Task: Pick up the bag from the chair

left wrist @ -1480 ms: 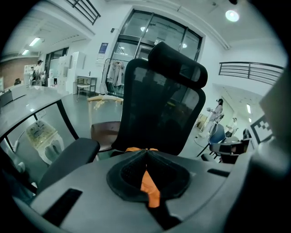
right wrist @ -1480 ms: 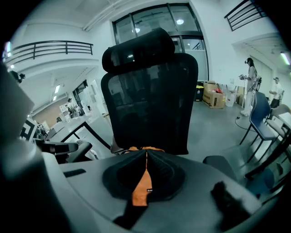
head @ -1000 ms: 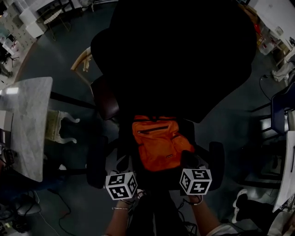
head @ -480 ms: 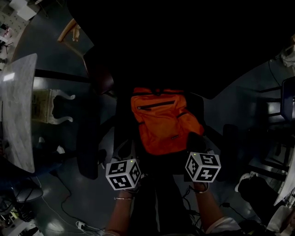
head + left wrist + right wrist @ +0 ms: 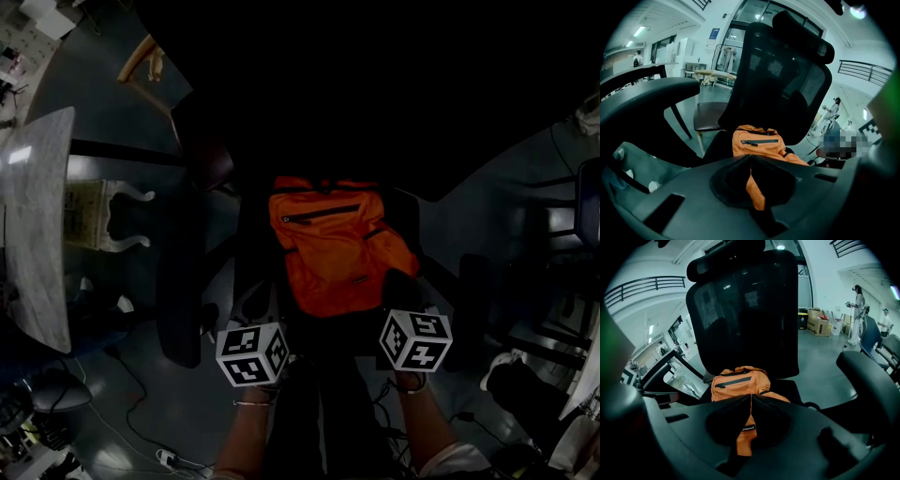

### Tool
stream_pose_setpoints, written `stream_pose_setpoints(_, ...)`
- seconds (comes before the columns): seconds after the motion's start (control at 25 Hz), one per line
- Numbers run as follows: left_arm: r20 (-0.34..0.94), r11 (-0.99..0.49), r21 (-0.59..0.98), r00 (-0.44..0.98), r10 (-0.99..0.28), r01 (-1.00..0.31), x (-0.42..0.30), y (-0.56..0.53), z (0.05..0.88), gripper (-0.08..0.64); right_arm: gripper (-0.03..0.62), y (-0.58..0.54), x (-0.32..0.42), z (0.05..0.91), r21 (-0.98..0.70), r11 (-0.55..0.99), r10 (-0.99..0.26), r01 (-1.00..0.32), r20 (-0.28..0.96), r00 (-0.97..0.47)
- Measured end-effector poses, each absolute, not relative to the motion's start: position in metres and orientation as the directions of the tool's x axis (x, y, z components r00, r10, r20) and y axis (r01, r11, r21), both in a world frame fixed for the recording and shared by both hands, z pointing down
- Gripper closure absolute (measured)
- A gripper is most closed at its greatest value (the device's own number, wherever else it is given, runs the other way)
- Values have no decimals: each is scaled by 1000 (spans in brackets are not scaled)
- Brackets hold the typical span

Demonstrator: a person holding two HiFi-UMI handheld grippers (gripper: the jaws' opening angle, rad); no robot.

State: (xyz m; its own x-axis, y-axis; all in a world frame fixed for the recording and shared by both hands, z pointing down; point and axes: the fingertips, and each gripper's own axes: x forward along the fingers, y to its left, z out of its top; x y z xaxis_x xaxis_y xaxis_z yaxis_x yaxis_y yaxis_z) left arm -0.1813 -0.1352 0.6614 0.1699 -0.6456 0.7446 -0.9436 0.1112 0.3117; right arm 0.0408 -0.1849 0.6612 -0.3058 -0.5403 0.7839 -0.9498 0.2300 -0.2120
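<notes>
I see matte black shells on left gripper (image 5: 750,157) and right gripper (image 5: 751,396), white cube (image 5: 251,353) with black square markers on each, thin bracelet (image 5: 246,403).

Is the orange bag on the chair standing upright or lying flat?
Upright: the orange bag sits propped against the chair backrest, not lying flat.

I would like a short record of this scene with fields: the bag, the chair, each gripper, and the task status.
bag: orange bag, zip pocket facing out, on the seat against the backrest
chair: black office chair with mesh backrest and armrests
left gripper: jaws together, aimed at the bag
right gripper: jaws together, aimed at the bag
task status: bag rests on the chair, not yet lifted
</notes>
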Motion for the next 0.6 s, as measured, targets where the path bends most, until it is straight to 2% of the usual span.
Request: stream_pose_setpoints(0.6, 729, 51, 309, 202, -654, -950, -170, -172, 679, 535, 560, -193, 51, 685, -194, 232, -523, -953, 801, -291)
